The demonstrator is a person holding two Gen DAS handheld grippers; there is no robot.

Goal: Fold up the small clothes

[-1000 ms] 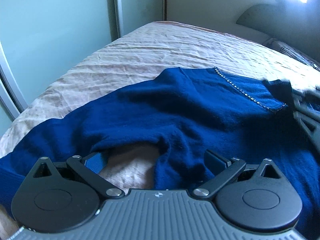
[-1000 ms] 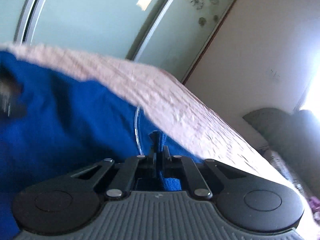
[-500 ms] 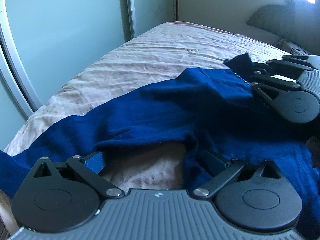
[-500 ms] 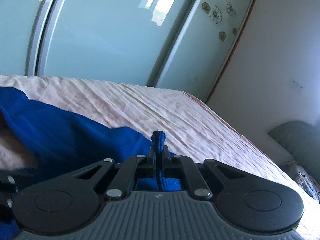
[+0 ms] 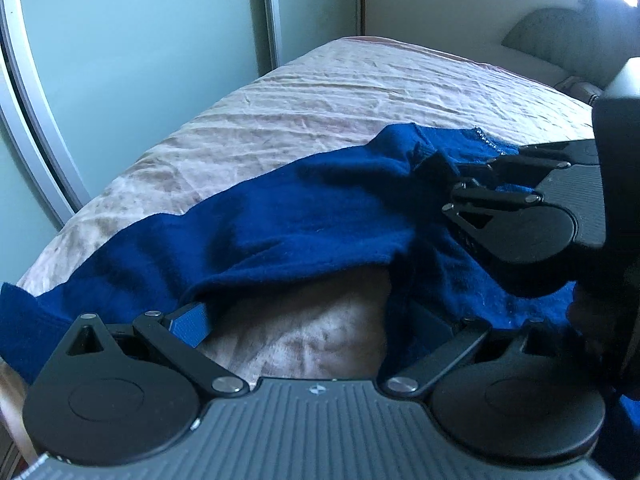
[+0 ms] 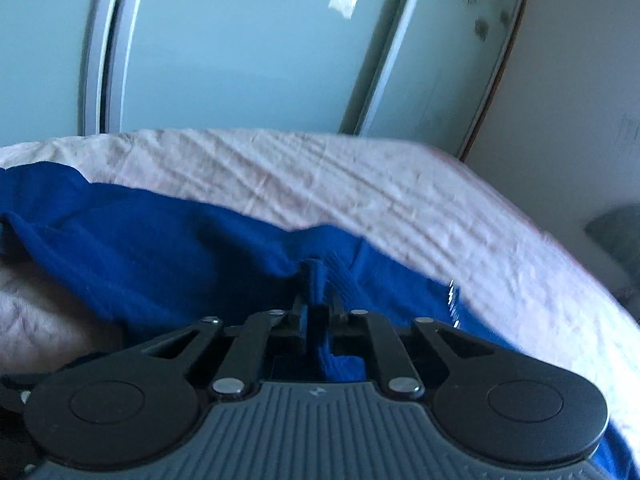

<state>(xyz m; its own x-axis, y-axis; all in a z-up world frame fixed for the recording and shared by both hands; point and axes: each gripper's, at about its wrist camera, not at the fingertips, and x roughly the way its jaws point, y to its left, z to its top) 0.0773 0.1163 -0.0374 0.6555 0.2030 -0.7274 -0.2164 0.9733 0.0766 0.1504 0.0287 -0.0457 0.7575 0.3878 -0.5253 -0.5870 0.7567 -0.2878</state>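
Blue knit, soft and limp, is lying spread over the wrinkled bed [image 5: 360, 92]; the sweater [image 5: 304, 224] is sagging wherever it is lifted, so it will likely handle light and floppy, best pinched at a hem or edge; the right gripper [image 6: 318, 280] is opening its fingers with a ridge of fabric between them; the left gripper [image 5: 312, 324] is standing wide, gripping nothing, fabric draping beside its fingers.
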